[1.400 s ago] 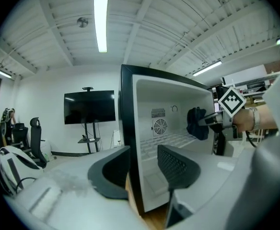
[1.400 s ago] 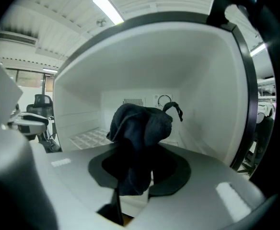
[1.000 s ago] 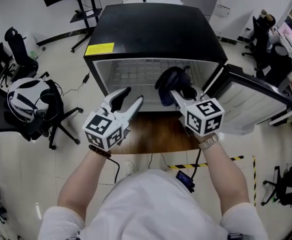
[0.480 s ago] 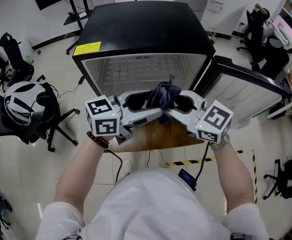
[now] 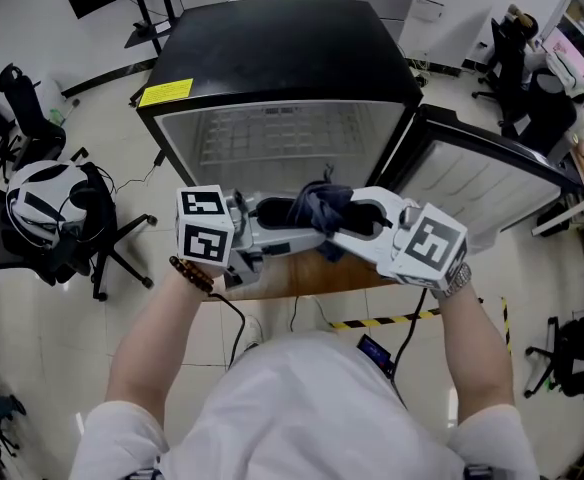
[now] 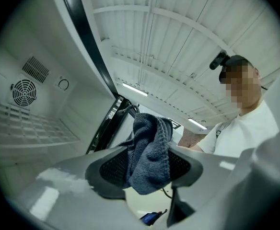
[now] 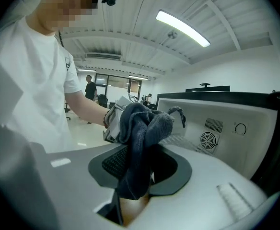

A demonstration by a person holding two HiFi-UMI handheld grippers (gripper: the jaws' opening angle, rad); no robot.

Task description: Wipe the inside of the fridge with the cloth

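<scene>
can't see all of the cloth (image 5: 322, 211): bunched into a dark blue-grey lump, with its middle tucked behind jaws from two sides. can't see the fridge (image 5: 272, 58) floor either, blocked in the head view by both tools and the lump. only a strip of brown worktop (image 5: 302, 276) peeking out below them. hard to tell how the folds run.

sits just outside the fridge mouth, in front of the wire shelf (image 5: 272, 138), not inside. stands taller than wide in both gripper views: top end poking up past the jaws, bottom end hanging below them. in the head view, points a thin loop toward the fridge.

pinched by the right hand-held gripper (image 7: 142, 166), clenched on the lower part and squashing it thin. also reaches between the jaws of the left hand-held gripper (image 6: 147, 169), spread wide and just been closing, with the lump loose and puffy there, not squeezed yet. the two tools nose to nose, tips close together.

over to the right, a door (image 5: 482, 183) swung open. past the right jaws, a fan grille (image 7: 209, 140) on the white back wall.
</scene>
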